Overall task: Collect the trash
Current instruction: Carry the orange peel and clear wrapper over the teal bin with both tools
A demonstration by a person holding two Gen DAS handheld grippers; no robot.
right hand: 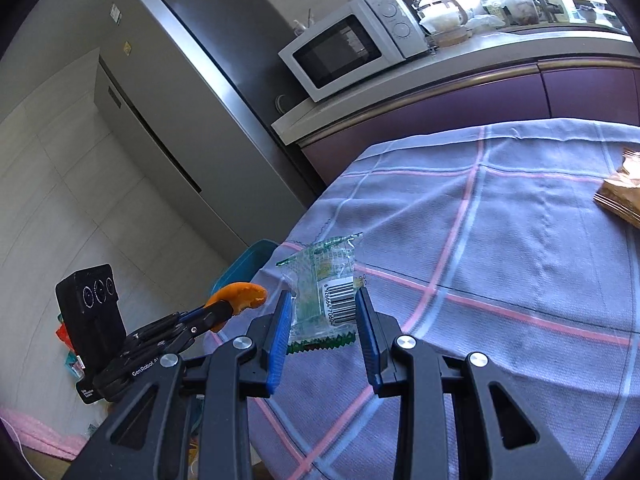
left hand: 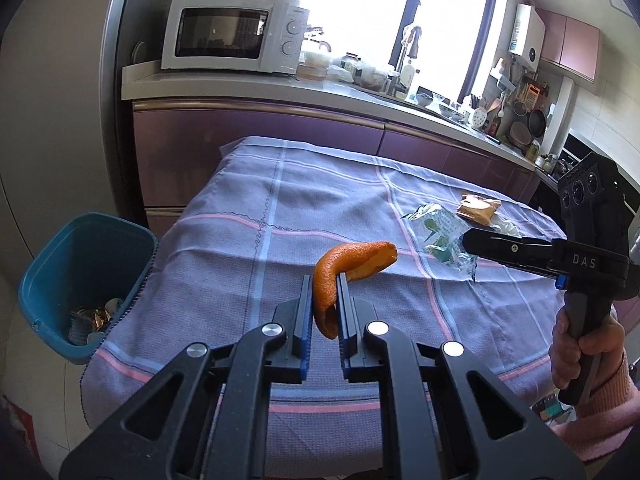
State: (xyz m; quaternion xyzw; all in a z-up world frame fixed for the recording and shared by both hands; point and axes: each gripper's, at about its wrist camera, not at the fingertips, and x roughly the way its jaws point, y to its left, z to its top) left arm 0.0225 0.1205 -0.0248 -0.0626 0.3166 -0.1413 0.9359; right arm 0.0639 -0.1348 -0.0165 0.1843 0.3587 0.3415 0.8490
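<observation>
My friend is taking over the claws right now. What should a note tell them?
Left claw: shut on the curled orange peel.
Right claw: shut on the clear green-printed plastic wrapper.
Both are lifted above the purple checked tablecloth.
Done: some shiny trash already lies in the blue plastic bin.
Left: drop both pieces in the bin, then fetch the golden-brown snack packet.

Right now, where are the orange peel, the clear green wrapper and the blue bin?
orange peel (left hand: pixel 352 264): left wrist view, on its curved outer skin.
clear green wrapper (right hand: pixel 326 292): right wrist view, on its printed face beside the barcode.
blue bin (left hand: pixel 60 260): left wrist view, on its inner wall.
</observation>
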